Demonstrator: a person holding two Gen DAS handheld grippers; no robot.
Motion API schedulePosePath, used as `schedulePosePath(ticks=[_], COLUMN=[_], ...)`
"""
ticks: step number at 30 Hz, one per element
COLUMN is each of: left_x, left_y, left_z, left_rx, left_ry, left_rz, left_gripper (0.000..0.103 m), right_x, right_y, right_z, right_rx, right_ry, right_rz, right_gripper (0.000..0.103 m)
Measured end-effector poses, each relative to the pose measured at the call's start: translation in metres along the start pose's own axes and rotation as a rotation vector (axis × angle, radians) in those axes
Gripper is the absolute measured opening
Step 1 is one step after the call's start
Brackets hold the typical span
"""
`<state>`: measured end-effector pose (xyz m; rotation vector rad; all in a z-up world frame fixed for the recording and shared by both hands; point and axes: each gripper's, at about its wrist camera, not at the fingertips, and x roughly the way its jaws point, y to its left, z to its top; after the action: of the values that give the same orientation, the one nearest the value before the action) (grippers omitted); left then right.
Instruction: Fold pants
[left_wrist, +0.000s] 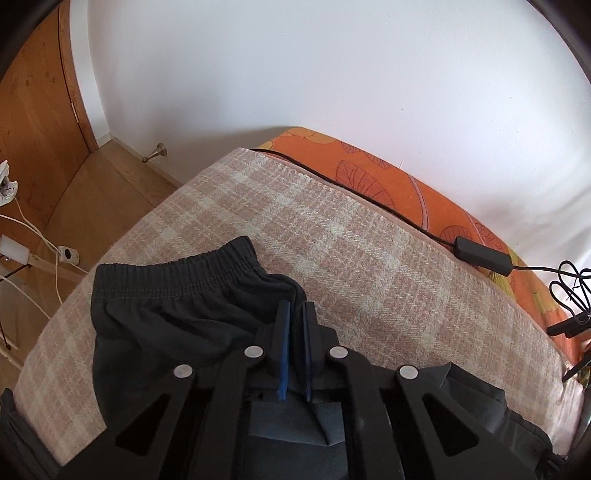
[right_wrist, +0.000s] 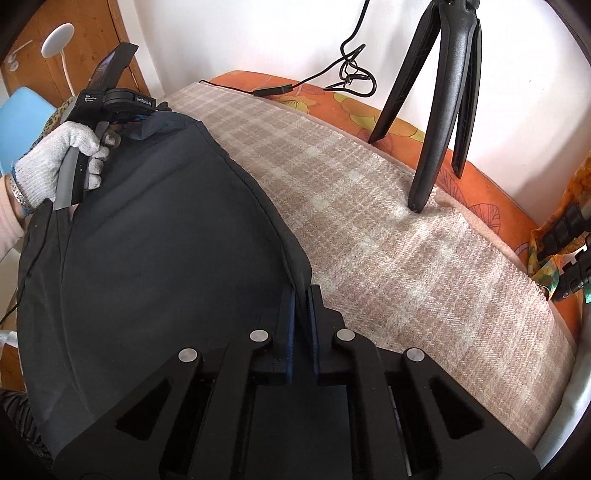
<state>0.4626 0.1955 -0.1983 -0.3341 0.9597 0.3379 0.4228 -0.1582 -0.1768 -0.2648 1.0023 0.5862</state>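
Dark grey pants (left_wrist: 166, 306) lie on a plaid blanket (left_wrist: 351, 240), elastic waistband (left_wrist: 177, 271) at the far left edge in the left wrist view. My left gripper (left_wrist: 295, 308) is shut on a fold of the pants just right of the waistband. In the right wrist view the pants (right_wrist: 159, 240) are stretched as a broad dark sheet. My right gripper (right_wrist: 301, 291) is shut on their near hem edge. The left gripper (right_wrist: 147, 114) shows at the far end of the cloth, held by a white-gloved hand (right_wrist: 59, 162).
The blanket (right_wrist: 406, 258) covers an orange patterned mattress (left_wrist: 388, 173) against a white wall. A black tripod (right_wrist: 436, 110) stands on the blanket at the right. A black cable with an adapter (left_wrist: 484, 254) runs along the blanket's far edge. Wooden floor and white cables lie left.
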Motion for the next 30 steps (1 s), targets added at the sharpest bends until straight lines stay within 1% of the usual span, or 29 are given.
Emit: schedulePosePath(ticks=[2, 3, 7, 9, 10, 12, 16, 20, 24, 28, 30], left_x=[-0.004, -0.008, -0.027, -0.035, -0.04, -0.052, -0.082, -0.105, -0.126, -0.147, -0.157], left_y=[0.002, 0.005, 0.024, 0.033, 0.039, 0.053, 0.074, 0.097, 0.117, 0.149, 0.161], left_z=[0.002, 0.002, 0.009, 0.013, 0.014, 0.016, 0.013, 0.004, -0.013, -0.034, -0.048], left_rx=[-0.002, -0.001, -0.044, -0.05, -0.063, -0.081, -0.074, -0.082, -0.062, -0.107, -0.116], left_ry=[-0.015, -0.027, -0.06, -0.079, -0.085, -0.104, -0.139, -0.151, -0.165, -0.174, -0.181], left_rz=[-0.006, -0.023, -0.059, -0.05, -0.063, -0.075, -0.09, -0.116, -0.114, -0.15, -0.155], left_gripper=[0.002, 0.001, 0.001, 0.001, 0.001, 0.001, 0.001, 0.001, 0.001, 0.001, 0.001], right_x=[-0.012, -0.017, -0.044, -0.058, -0.066, -0.076, -0.1, -0.119, -0.136, -0.146, -0.153], right_y=[0.001, 0.002, 0.011, 0.019, 0.022, 0.032, 0.056, 0.084, 0.119, 0.153, 0.169], right_z=[-0.002, -0.002, -0.002, -0.004, -0.005, -0.007, -0.017, -0.033, -0.052, -0.07, -0.079], right_rx=[0.005, 0.008, -0.007, -0.016, -0.018, -0.027, -0.065, -0.091, -0.129, -0.159, -0.171], right_ry=[-0.025, -0.038, -0.082, -0.102, -0.109, -0.117, -0.122, -0.116, -0.097, -0.077, -0.068], right_rz=[0.006, 0.005, 0.008, 0.014, 0.019, 0.022, 0.024, 0.045, 0.06, 0.059, 0.064], right_gripper=[0.006, 0.006, 0.006, 0.005, 0.005, 0.005, 0.005, 0.005, 0.005, 0.005, 0.005])
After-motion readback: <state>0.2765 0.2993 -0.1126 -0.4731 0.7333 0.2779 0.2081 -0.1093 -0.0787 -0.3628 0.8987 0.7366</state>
